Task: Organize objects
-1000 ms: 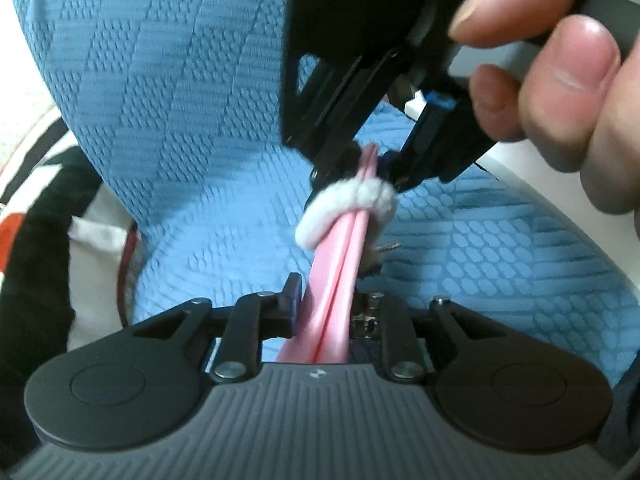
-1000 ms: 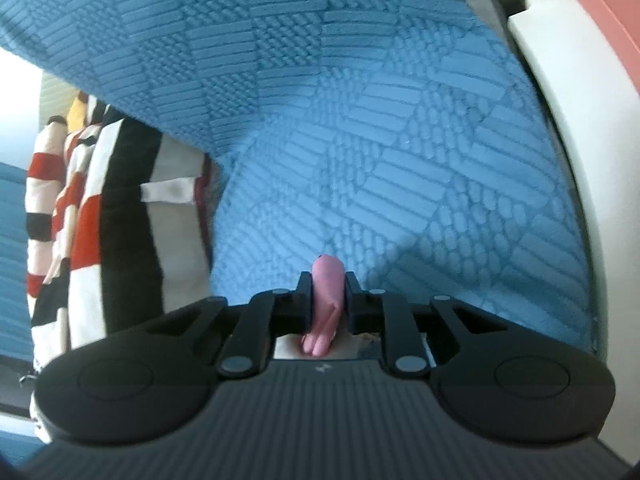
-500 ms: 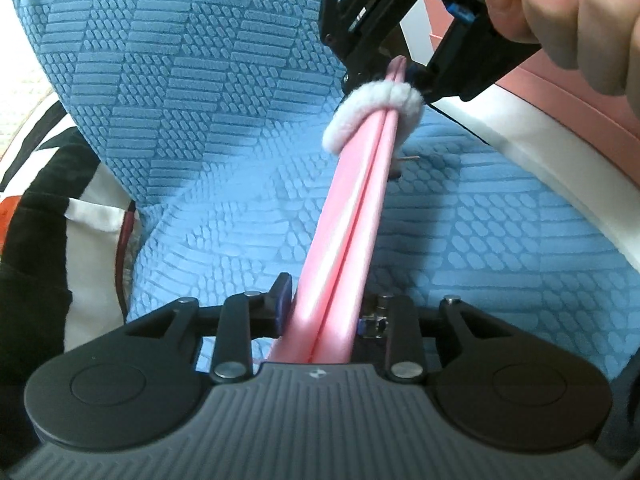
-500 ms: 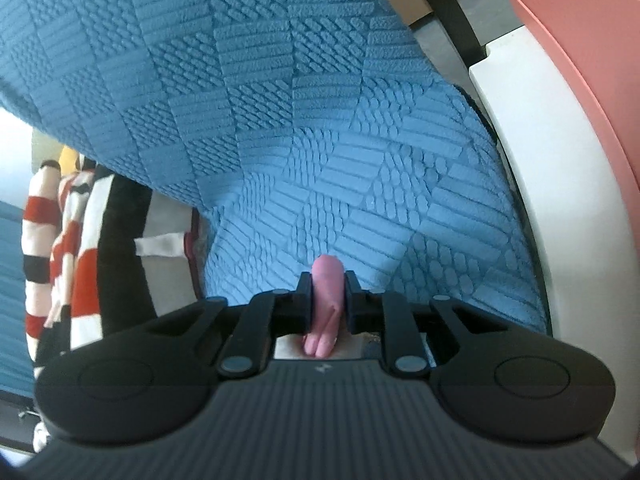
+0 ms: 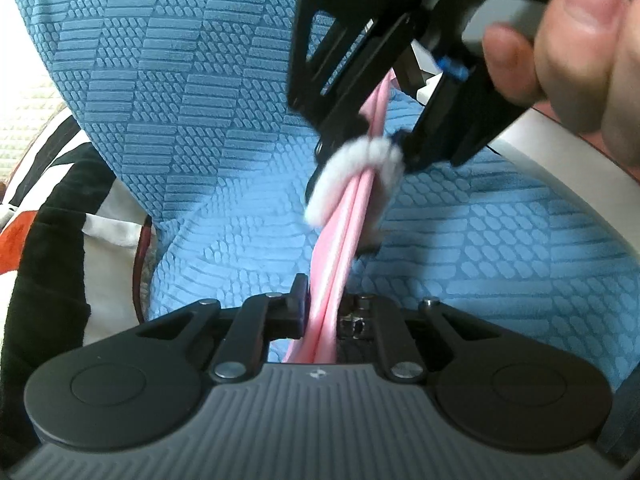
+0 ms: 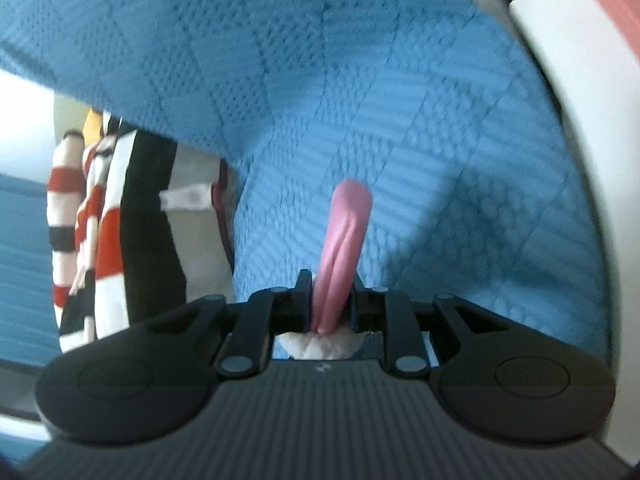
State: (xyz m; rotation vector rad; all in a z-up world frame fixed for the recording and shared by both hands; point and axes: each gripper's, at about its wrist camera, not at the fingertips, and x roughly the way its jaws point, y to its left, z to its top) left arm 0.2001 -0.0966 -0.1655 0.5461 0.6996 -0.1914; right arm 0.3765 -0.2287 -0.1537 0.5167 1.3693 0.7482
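The left tool (image 5: 320,312) has just squeezed shut on the pink cord (image 5: 340,248). Just ahead, the right tool (image 6: 330,304) pinches the folded end by the fluffy white band (image 5: 352,168). The cord is closer together now, ready to bundle.

Soft, even daylight; fisheye bending at edges; right wrist view motion-blurred; left wrist view sharp, near parts smeared.

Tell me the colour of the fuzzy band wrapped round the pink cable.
White; the fuzzy band shows best in the left wrist view, around the pink cable.
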